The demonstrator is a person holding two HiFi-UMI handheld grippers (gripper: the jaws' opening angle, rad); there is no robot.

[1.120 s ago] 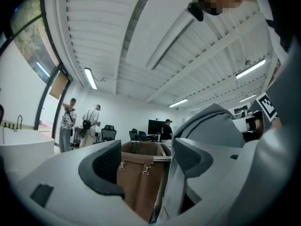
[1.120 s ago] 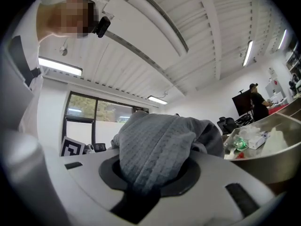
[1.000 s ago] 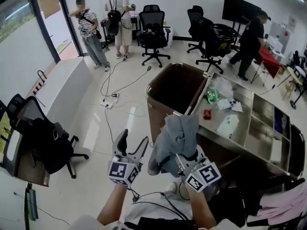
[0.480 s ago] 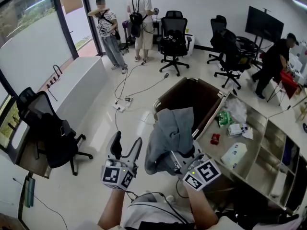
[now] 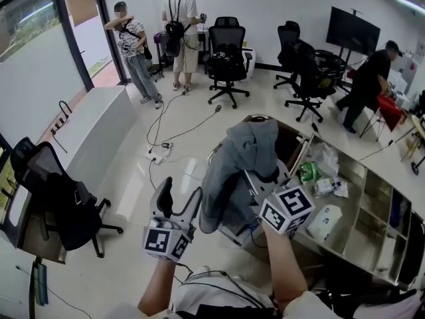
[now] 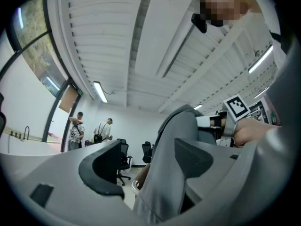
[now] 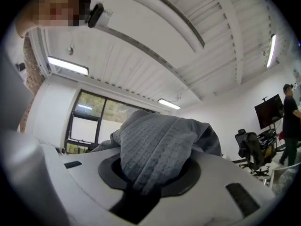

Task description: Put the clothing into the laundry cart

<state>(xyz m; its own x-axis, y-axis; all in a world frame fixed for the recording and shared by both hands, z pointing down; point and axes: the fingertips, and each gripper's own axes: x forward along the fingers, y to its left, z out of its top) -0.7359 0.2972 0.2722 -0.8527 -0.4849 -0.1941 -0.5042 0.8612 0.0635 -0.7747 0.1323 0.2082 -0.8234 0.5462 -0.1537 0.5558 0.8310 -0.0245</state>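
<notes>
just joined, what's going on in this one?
A person with a handheld gripper in each hand is loading laundry. The right claw is shut on a grey garment, held up at the near side of the brown laundry cart. The garment is not in the cart yet. The left claw is open and empty, just beside the hanging cloth.

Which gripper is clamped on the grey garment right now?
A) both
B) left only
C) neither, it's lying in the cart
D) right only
D: in the right gripper view the right gripper is shut on the grey garment, which bunches up out of its jaws. The left gripper has its jaws apart, pressing on nothing.
</notes>
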